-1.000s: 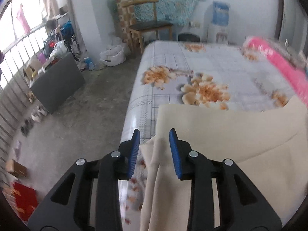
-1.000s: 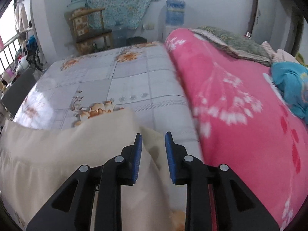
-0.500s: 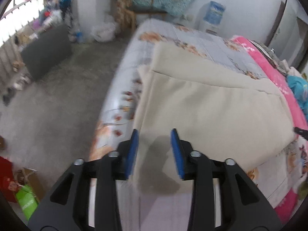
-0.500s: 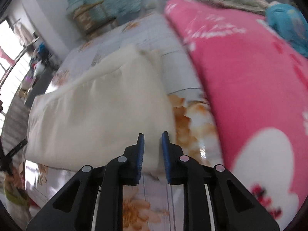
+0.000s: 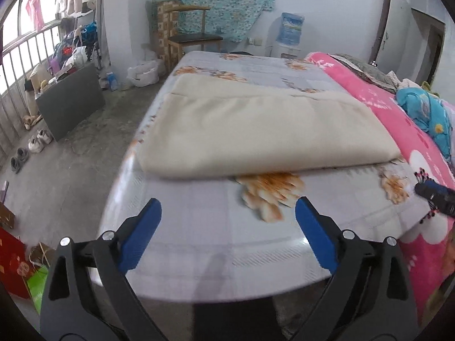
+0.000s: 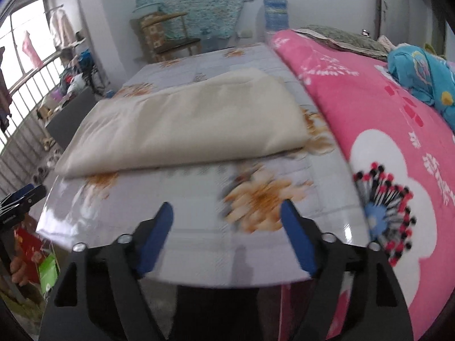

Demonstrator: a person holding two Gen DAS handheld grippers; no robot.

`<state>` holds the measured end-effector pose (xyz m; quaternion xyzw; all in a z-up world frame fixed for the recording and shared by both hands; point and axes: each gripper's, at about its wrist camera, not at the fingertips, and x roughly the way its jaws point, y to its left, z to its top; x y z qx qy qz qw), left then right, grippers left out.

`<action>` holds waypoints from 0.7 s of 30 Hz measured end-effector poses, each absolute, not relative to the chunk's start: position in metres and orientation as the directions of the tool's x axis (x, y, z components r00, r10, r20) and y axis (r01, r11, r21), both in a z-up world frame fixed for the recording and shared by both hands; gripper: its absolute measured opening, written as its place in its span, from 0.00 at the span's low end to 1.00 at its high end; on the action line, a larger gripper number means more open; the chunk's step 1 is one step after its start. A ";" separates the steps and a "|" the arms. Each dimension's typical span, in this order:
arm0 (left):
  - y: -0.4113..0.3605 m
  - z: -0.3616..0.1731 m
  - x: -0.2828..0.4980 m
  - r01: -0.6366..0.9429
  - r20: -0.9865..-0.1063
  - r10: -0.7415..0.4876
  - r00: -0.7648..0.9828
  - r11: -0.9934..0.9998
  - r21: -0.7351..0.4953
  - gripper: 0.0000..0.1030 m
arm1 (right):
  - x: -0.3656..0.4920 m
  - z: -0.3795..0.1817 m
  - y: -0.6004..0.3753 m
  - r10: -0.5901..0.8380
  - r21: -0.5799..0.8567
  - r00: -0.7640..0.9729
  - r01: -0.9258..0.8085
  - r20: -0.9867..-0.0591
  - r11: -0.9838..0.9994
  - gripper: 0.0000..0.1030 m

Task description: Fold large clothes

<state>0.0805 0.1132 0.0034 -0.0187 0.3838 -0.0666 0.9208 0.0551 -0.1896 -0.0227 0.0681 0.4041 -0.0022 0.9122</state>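
A large cream cloth lies folded flat on the grey floral bed sheet; the right wrist view shows the same cloth across the bed. My left gripper hangs over the near edge of the bed, short of the cloth, its jaws opening wide with nothing between them. My right gripper is likewise back from the cloth, jaws opening, only bare sheet between the blue pads. The right gripper's tip shows at the right edge of the left wrist view.
A pink blanket covers the bed's right side, with a blue bundle on it. A wooden chair and a water dispenser stand at the far wall. Concrete floor, shoes and a dark board lie left.
Both grippers let go of the cream cloth, pulled back toward the near edge of the bed and opened wide. The cloth now lies folded on the sheet.
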 end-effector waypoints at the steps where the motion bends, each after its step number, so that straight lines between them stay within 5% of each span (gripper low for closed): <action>1: 0.108 0.003 0.077 0.107 -0.706 -0.138 0.695 0.990 -0.088 0.90 | 0.052 -0.022 -0.184 0.048 0.113 0.674 0.052 -0.737 0.992 0.81; 7: 0.081 0.008 0.061 0.083 -0.700 -0.102 0.707 0.995 -0.060 0.90 | 0.036 -0.006 -0.155 -0.002 0.051 0.723 0.052 -0.691 0.997 0.94; 14: 0.062 0.023 0.052 0.007 -0.639 0.043 0.768 0.997 0.075 0.92 | 0.033 0.009 -0.146 -0.097 -0.016 0.754 0.115 -0.649 0.993 0.94; 21: 0.054 0.031 0.059 -0.030 -0.664 0.063 0.745 0.998 0.062 0.92 | 0.035 0.008 -0.144 -0.090 -0.017 0.753 0.104 -0.652 0.994 0.94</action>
